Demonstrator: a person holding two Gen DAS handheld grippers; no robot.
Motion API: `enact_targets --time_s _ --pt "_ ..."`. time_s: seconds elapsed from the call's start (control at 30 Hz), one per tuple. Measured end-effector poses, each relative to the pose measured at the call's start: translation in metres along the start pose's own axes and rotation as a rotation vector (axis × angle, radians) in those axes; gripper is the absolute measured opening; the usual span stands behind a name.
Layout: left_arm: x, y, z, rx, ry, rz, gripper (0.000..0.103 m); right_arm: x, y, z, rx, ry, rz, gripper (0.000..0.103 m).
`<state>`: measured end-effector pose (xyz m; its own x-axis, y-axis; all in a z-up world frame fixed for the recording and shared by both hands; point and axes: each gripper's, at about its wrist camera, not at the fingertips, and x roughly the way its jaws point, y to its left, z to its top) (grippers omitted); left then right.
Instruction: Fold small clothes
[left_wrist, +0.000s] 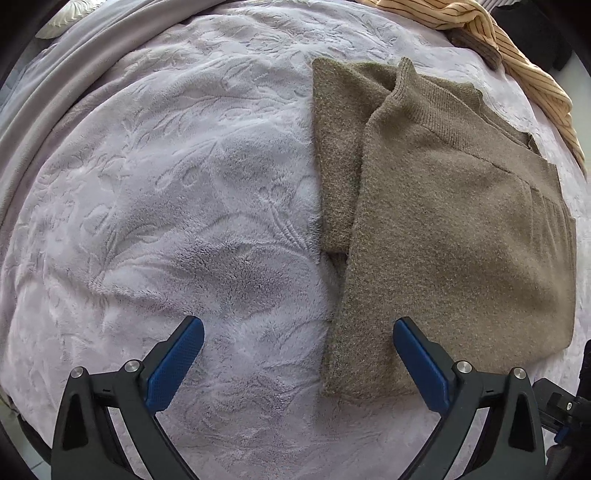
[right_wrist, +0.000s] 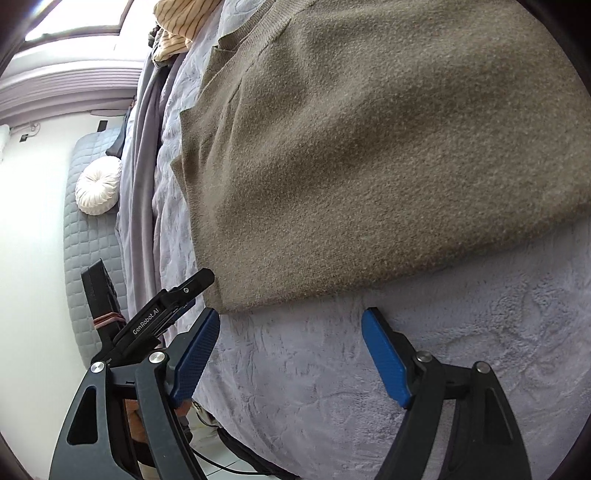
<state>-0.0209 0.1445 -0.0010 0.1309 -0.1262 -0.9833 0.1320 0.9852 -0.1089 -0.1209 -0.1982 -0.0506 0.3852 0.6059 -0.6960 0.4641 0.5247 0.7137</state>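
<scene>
A folded olive-brown knitted sweater (left_wrist: 443, 221) is seen lying flat on a pale lilac embossed plush blanket (left_wrist: 166, 184); its surface is fuzzy, with a ribbed band along one folded panel, and a sleeve is laid lengthwise under the left margin of the main panel. The left gripper (left_wrist: 299, 365) is held with its jaws spread wide and nothing gripped; the sweater's near left corner lies between the jaws, close to the right-hand blue pad, and the bulk of the garment extends ahead of and beyond that pad. The right gripper (right_wrist: 291, 354) is likewise held open and empty; only blanket lies between its jaws, and the sweater's near edge (right_wrist: 369, 166) is placed just ahead of the fingertips.

The garment's far end is cut off by the frame in the right wrist view; whether the left gripper's right pad touches the knit cannot be told. A cream striped garment (left_wrist: 517, 55) is partly cropped beyond the sweater.

The long axis of the sweater is directed away from the left gripper's jaws; the ribbed band runs diagonally across the far portion.
</scene>
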Motion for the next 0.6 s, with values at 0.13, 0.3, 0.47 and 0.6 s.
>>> enact_targets --time_s 0.13,0.3,0.47,0.6 --pt "0.002 0.019 0.007 -0.033 0.002 -0.073 0.103 0.013 -0.004 -0.001 0.061 -0.008 0.066 0.082" --pt "-0.002 0.042 0.020 -0.068 -0.003 -0.138 0.103 0.030 -0.004 -0.002 0.103 -0.037 0.137 0.089" --pt "-0.003 0.052 0.036 -0.067 -0.012 -0.197 0.103 0.045 0.004 0.001 0.152 -0.091 0.238 0.090" --pt "0.002 0.048 0.048 -0.085 0.002 -0.308 0.103 0.063 0.016 0.005 0.186 -0.109 0.312 0.090"
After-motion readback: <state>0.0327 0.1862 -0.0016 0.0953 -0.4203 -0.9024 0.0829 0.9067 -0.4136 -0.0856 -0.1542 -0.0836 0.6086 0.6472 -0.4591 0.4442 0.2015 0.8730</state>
